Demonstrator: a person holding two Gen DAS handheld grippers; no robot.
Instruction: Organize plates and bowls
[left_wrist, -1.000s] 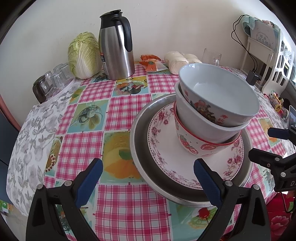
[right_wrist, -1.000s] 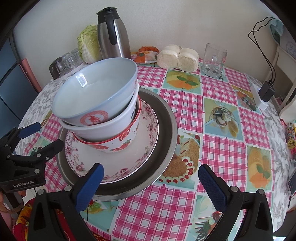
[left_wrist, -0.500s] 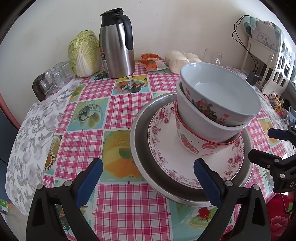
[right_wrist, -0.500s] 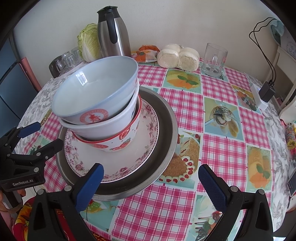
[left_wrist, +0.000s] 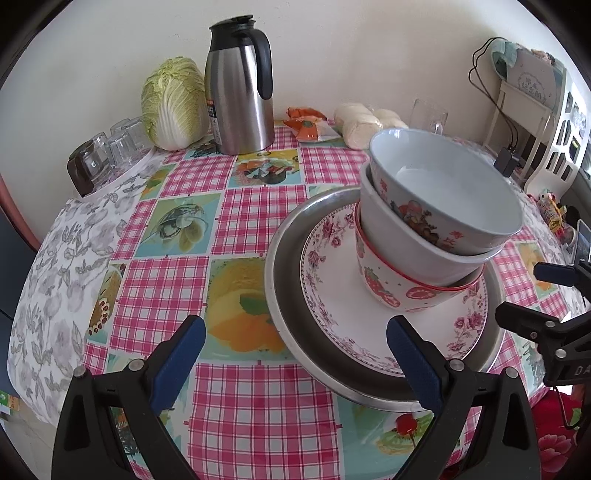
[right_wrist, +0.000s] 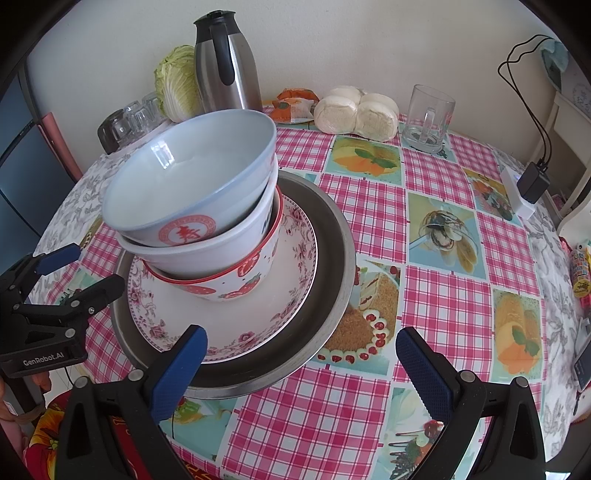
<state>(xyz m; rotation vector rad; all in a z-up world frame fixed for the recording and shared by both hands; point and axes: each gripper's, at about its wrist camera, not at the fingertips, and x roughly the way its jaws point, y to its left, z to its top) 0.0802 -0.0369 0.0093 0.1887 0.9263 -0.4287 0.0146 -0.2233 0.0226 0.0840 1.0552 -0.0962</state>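
Note:
A metal plate (left_wrist: 280, 295) (right_wrist: 332, 258) lies on the checked tablecloth, with a floral plate (left_wrist: 332, 295) (right_wrist: 280, 302) inside it. Three bowls are nested on the floral plate: a strawberry bowl (left_wrist: 399, 295) (right_wrist: 240, 280) at the bottom, a plain white bowl (left_wrist: 399, 243) (right_wrist: 207, 254) in it, and a pale blue bowl (left_wrist: 443, 184) (right_wrist: 192, 173) tilted on top. My left gripper (left_wrist: 295, 360) (right_wrist: 70, 273) is open at the stack's near left side. My right gripper (right_wrist: 301, 365) (left_wrist: 532, 291) is open at its near right side. Neither holds anything.
At the back stand a steel thermos jug (left_wrist: 240, 92), a cabbage (left_wrist: 173, 103), a tray of glasses (left_wrist: 103, 155), an orange packet (left_wrist: 310, 127), steamed buns (right_wrist: 354, 110) and a glass mug (right_wrist: 426, 118). A charger with its cable (right_wrist: 532, 181) lies at the right edge.
Both grippers have pulled back slightly from the stack. The plates and bowls have not moved.

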